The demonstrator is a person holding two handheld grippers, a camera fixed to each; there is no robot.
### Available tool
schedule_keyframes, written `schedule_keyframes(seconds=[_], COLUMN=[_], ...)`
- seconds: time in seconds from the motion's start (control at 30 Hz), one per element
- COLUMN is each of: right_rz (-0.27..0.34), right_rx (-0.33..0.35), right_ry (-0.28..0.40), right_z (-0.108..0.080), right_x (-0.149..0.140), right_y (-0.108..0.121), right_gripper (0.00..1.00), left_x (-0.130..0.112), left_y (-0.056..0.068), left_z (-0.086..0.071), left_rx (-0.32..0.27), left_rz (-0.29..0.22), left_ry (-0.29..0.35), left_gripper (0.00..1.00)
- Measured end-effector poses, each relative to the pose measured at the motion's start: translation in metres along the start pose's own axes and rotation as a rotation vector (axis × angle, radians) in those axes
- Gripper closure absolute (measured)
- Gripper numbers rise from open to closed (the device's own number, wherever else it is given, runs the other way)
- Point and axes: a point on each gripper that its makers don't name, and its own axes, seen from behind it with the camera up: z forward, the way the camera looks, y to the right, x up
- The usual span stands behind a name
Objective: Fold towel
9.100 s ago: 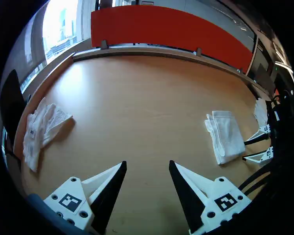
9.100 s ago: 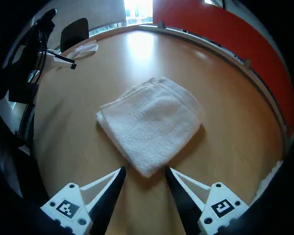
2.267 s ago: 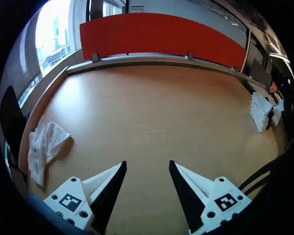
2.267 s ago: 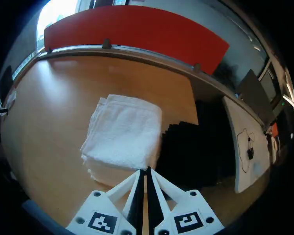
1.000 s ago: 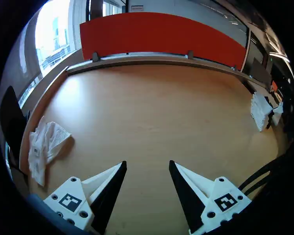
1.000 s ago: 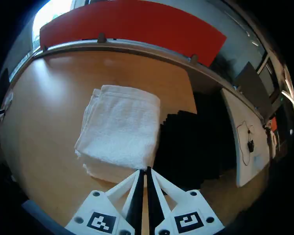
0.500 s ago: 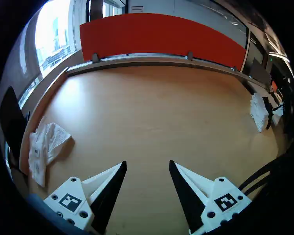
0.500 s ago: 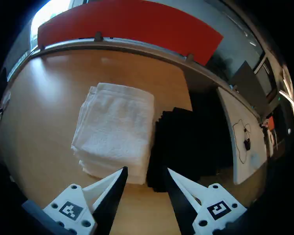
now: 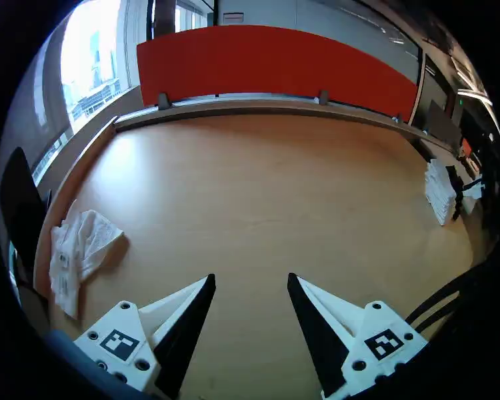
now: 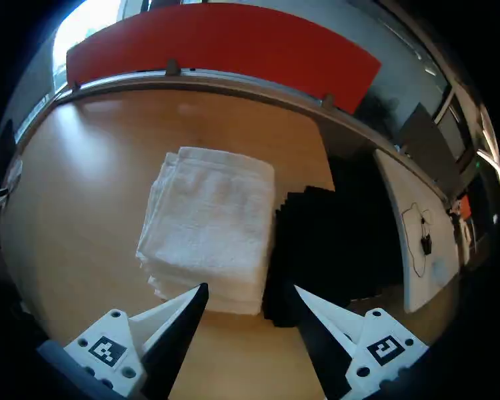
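Folded towel stack (image 10: 207,227), white and thick, lay at the table (image 10: 83,200) edge, just before the right gripper (image 10: 245,288), fingers wide, empty. The left gripper (image 9: 250,277) was wide too. Tag on the crumpled towel (image 9: 77,250) was unreadable.

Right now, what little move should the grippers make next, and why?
Probably move the left gripper, open above the table, toward the crumpled towel near the table's edge. The folded stack already lies neat, and the right gripper is open, holding nothing, so that loose towel looks next.
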Motion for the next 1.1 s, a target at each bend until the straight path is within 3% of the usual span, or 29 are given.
schedule_keyframes(seconds=[0.5,0.87,1.1], right_rz=[0.076,0.181,0.207], right_rx=[0.006,-0.023,-0.049], right_ry=[0.136,0.296,0.374], right_z=[-0.016,-0.032,-0.040], right_x=[0.019,0.050,0.065], right_y=[-0.029,-0.053,-0.066], right_gripper=[0.11,0.11,0.11], left_x=[0.005,0.012,0.018], left_y=[-0.004,-0.007,-0.010], left_z=[-0.006,-0.010,-0.013], left_rx=[0.000,0.000,0.005], left_rz=[-0.002,-0.016,-0.014], left_ry=[0.021,0.042,0.061], left_gripper=[0.21,0.21,0.21])
